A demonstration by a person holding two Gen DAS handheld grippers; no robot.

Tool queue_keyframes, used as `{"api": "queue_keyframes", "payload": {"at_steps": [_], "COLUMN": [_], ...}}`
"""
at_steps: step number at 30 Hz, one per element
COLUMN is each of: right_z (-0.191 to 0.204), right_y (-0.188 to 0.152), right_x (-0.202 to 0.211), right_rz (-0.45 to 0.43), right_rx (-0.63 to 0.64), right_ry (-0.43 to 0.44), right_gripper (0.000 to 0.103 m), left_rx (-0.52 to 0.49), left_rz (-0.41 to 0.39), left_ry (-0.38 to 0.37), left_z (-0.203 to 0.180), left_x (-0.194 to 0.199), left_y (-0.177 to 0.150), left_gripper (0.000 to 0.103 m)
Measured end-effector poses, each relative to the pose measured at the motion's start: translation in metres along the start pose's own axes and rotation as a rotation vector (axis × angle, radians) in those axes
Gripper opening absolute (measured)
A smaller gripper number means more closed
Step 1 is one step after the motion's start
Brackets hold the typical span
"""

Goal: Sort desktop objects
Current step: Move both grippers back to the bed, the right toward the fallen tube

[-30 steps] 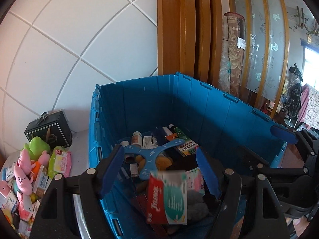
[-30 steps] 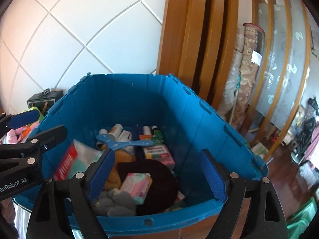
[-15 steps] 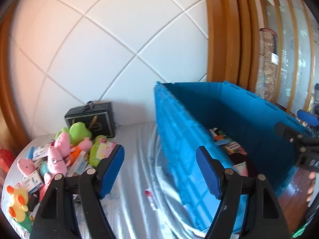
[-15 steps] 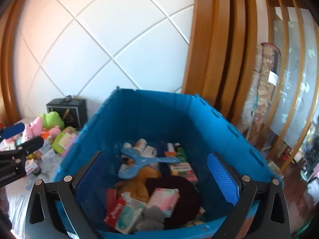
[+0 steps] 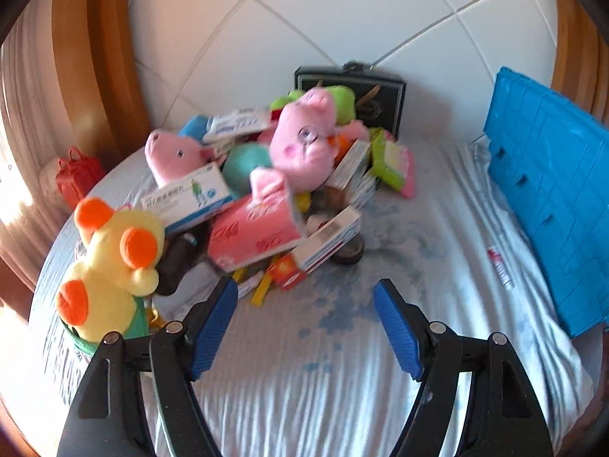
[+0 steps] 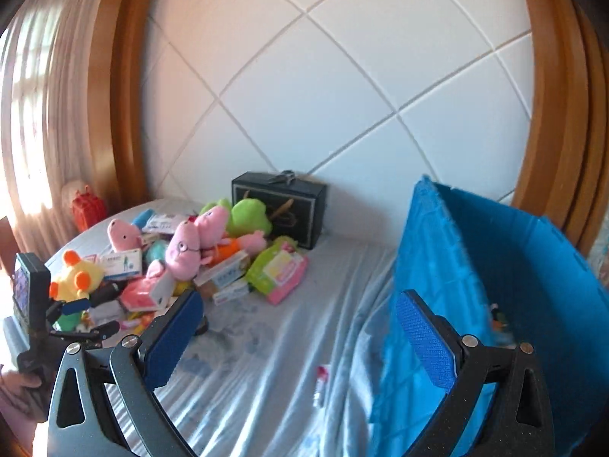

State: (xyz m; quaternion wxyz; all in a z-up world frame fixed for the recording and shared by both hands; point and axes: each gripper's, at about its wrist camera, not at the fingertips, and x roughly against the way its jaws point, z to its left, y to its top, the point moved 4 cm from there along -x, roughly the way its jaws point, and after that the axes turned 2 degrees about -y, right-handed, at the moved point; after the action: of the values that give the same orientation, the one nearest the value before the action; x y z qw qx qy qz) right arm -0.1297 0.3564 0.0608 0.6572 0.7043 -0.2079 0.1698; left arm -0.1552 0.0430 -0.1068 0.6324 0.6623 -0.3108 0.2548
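Note:
A heap of toys and boxes lies on the round table: pink pig plushes (image 5: 304, 141) (image 6: 186, 251), a yellow duck plush (image 5: 110, 266) (image 6: 76, 274), a pink tissue pack (image 5: 255, 232), white medicine boxes (image 5: 186, 198) and a green-pink packet (image 6: 278, 266). The blue crate (image 5: 548, 198) (image 6: 495, 266) stands at the right. My left gripper (image 5: 306, 327) is open and empty, just in front of the heap; it also shows in the right wrist view (image 6: 85, 318). My right gripper (image 6: 300, 339) is open and empty above the cloth beside the crate.
A black box (image 5: 354, 95) (image 6: 281, 205) stands against the tiled wall behind the heap. A red case (image 5: 78, 175) (image 6: 87, 209) sits at the far left. A small red-white tube (image 5: 500, 270) (image 6: 321, 381) lies on the light cloth (image 5: 304, 381) near the crate.
Both grippers swung left, away from the crate's inside toward the heap. The red-white box that fell from the left gripper stays in the crate, now out of view.

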Motion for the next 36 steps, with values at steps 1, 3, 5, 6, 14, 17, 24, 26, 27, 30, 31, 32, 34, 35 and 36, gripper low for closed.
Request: {"api": "queue_keyframes", "payload": {"at_steps": [1, 3, 5, 6, 14, 17, 24, 26, 27, 30, 31, 32, 34, 35, 36], "right_z": [0.007, 0.018, 0.022, 0.022, 0.007, -0.002, -0.021, -0.026, -0.03, -0.037, -0.039, -0.041, -0.045, -0.047, -0.048], "right_y": [-0.007, -0.025, -0.043, -0.052, -0.113, -0.129, -0.155, -0.159, -0.161, -0.166, -0.168, -0.17, -0.176, -0.179, -0.182], "right_x": [-0.013, -0.039, -0.067, -0.081, -0.158, -0.181, -0.224, -0.233, -0.238, -0.246, -0.248, -0.251, -0.257, -0.259, -0.261], "right_rz": [0.038, 0.117, 0.197, 0.238, 0.482, 0.543, 0.645, 0.656, 0.666, 0.68, 0.685, 0.69, 0.713, 0.725, 0.732], "right_rx": [-0.01, -0.032, -0.06, -0.079, -0.126, -0.121, -0.142, -0.148, -0.156, -0.171, -0.173, -0.175, -0.183, -0.191, -0.201], "right_ry": [0.013, 0.034, 0.044, 0.047, -0.021, -0.054, -0.067, -0.054, -0.056, -0.061, -0.063, -0.065, -0.068, -0.069, -0.064], "right_gripper": [0.103, 0.103, 0.103, 0.103, 0.082, 0.075, 0.066, 0.061, 0.06, 0.058, 0.054, 0.051, 0.036, 0.036, 0.035], "left_rx": [0.001, -0.001, -0.019, -0.027, -0.071, -0.059, -0.055, -0.05, -0.042, -0.022, -0.013, -0.003, 0.022, 0.033, 0.043], "left_rz": [0.028, 0.089, 0.138, 0.155, 0.263, 0.289, 0.293, 0.297, 0.299, 0.311, 0.313, 0.314, 0.313, 0.311, 0.307], "left_ry": [0.003, -0.006, 0.009, 0.011, -0.008, -0.007, -0.041, -0.049, -0.051, -0.045, -0.043, -0.042, -0.041, -0.039, -0.038], "left_z": [0.011, 0.033, 0.047, 0.054, 0.06, 0.062, 0.061, 0.061, 0.061, 0.06, 0.06, 0.059, 0.06, 0.06, 0.061], "left_x": [-0.01, -0.033, -0.054, -0.063, -0.126, -0.144, -0.16, -0.161, -0.161, -0.158, -0.156, -0.155, -0.156, -0.156, -0.158], "left_y": [-0.008, -0.024, -0.034, -0.037, -0.027, -0.025, -0.013, -0.013, -0.014, -0.02, -0.022, -0.024, -0.024, -0.024, -0.022], "left_gripper": [0.068, 0.057, 0.055, 0.055, 0.033, 0.032, 0.032, 0.031, 0.027, 0.022, 0.022, 0.021, 0.021, 0.021, 0.021]}}
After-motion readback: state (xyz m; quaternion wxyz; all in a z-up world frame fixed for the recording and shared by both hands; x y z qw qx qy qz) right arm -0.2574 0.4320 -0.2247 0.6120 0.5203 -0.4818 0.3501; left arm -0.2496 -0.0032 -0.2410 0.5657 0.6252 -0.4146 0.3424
